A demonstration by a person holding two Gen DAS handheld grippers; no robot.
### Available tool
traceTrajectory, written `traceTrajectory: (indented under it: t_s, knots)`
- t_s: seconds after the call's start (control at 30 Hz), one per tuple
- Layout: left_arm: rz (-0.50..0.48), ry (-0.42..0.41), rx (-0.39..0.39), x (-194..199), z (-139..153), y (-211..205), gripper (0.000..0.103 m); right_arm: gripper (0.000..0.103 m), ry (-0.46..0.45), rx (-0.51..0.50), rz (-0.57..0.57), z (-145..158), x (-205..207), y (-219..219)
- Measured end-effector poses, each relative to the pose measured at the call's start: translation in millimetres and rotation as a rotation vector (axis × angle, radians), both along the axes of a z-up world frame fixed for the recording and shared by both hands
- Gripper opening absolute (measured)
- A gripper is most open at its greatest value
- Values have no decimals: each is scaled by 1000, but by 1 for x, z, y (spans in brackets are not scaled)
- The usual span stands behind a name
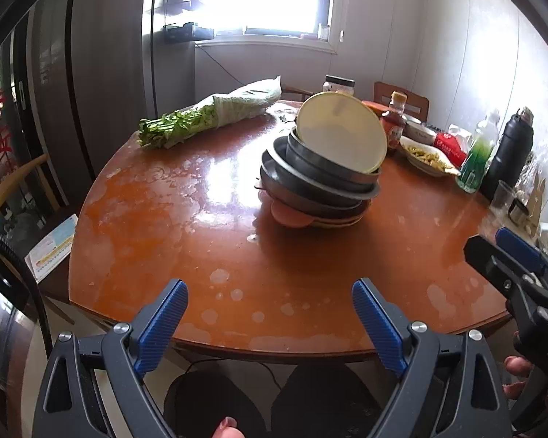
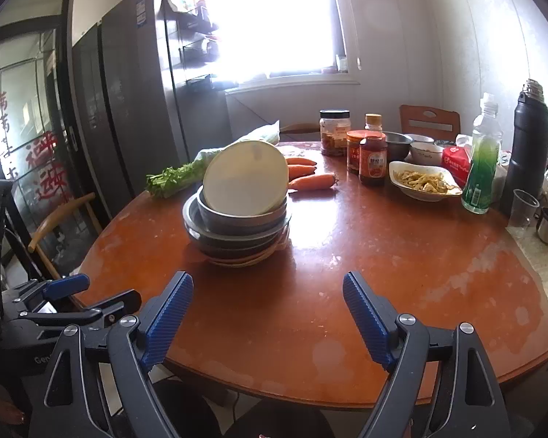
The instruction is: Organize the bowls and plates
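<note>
stacked bowls [image 1: 318, 179] – cream plate [image 1: 341, 133] tilted

Dark grey plastic left gripper [image 1: 270, 301], right gripper [image 2: 268, 294], ribbed blue jaws, silver screws, bare fingertips

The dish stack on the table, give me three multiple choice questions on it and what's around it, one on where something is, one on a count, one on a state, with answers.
1. Where do the carrots lie?
A. behind the stack
B. on the chair
C. in the top bowl

2. How many carrots show?
A. one
B. three
C. five

3. How does the cream plate sit on the stack?
A. flat
B. tilted, leaning in the top bowl
C. upside down on the table

Answers: 1 A, the right wrist view shows them on the table just past the stack. 2 B, three orange roots lie together. 3 B, its face tips up toward both cameras.
</note>
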State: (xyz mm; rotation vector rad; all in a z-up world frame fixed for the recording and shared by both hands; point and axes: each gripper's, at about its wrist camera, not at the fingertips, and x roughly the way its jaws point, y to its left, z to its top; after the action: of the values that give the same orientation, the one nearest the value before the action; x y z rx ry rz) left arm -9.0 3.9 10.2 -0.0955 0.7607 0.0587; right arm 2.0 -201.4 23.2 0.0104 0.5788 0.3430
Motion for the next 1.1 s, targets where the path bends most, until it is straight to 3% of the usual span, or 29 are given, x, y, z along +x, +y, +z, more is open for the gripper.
traceTrajectory:
  t_s: [0.5,1.1]
  knots:
    - [21,43,4,0,-21,4,92,85,59,-1,10,-32,-1,12]
    - [24,58,1,0,-28,4,92,85,75,-4,3,-39,1,8]
